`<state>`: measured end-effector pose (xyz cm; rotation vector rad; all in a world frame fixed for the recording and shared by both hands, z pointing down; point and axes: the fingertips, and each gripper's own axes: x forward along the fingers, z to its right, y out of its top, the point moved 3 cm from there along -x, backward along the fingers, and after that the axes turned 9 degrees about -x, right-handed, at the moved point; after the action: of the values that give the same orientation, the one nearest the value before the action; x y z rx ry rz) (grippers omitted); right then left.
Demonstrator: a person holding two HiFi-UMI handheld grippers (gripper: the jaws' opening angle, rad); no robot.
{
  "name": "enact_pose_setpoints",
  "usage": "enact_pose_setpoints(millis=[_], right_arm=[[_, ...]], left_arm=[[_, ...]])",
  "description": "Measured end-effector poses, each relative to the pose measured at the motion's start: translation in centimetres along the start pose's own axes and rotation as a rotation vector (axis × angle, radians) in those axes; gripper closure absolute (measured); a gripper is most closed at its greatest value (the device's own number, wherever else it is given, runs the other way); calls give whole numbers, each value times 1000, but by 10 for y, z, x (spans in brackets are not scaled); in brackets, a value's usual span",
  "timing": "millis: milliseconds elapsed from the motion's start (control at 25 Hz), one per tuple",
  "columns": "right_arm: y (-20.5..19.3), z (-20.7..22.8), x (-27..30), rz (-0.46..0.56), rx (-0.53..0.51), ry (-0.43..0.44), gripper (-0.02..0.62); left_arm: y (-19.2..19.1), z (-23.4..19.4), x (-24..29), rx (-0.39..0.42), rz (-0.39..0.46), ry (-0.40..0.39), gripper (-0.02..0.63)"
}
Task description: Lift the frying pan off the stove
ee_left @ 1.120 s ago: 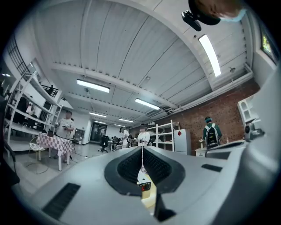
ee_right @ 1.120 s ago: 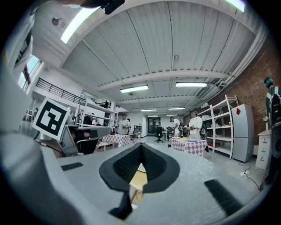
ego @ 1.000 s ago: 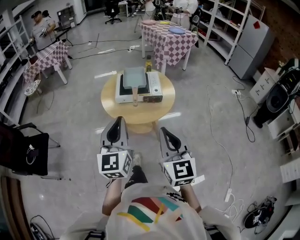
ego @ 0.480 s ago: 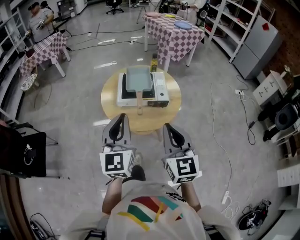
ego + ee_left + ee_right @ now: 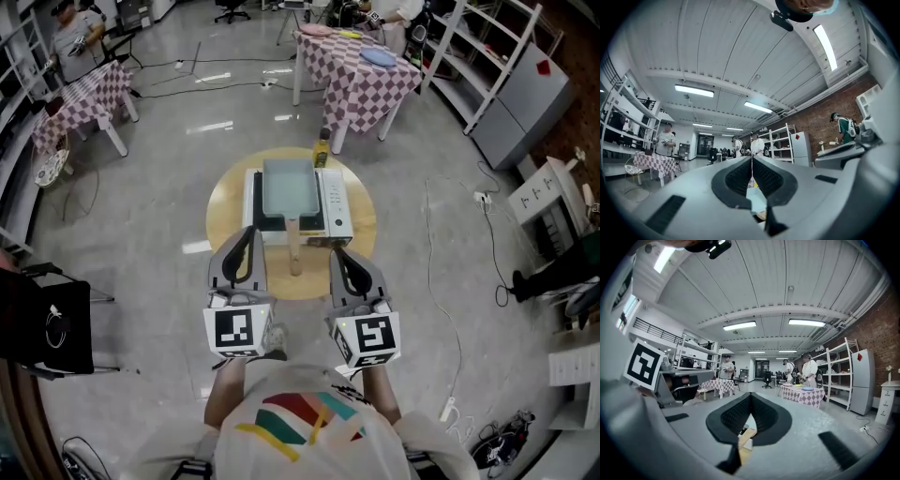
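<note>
My left gripper (image 5: 246, 234) and my right gripper (image 5: 340, 255) are both closed on nothing, each pair of fingers meeting at the tips. The rectangular pale grey-green frying pan (image 5: 289, 186) sits on the white tabletop gas stove (image 5: 336, 202). The stove rests on the round light-wood table (image 5: 223, 202), and a small yellow bottle (image 5: 322, 152) stands just beyond it. The pan's straight wooden handle (image 5: 295, 248) points back at me, and in the head view its free end shows between my two grippers.

I judge that I am on the approach, with nothing grasped yet. To do this well, I should pick one gripper and spread its fingers before it arrives. It should come in level along the handle's line so the pads close on the handle's sides, well up from the free end so the pan droops less. Then I should squeeze firmly and raise the pan straight up, keeping it flat so it clears the burner without dragging the stove. The other gripper should keep clear of the bottle.
</note>
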<state>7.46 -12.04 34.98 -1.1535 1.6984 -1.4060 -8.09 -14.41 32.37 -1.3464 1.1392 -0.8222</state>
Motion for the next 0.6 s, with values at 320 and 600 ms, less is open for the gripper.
enact_pose_setpoints(millis=[320,600], right_arm=[[-4,10,91,20,-1,-23,598],[-20,14,125,-35,13,-7,598]], left_arm=[[-12,-59,68,12,12,3,598],[-29,-76,101,19,-38,12,600]])
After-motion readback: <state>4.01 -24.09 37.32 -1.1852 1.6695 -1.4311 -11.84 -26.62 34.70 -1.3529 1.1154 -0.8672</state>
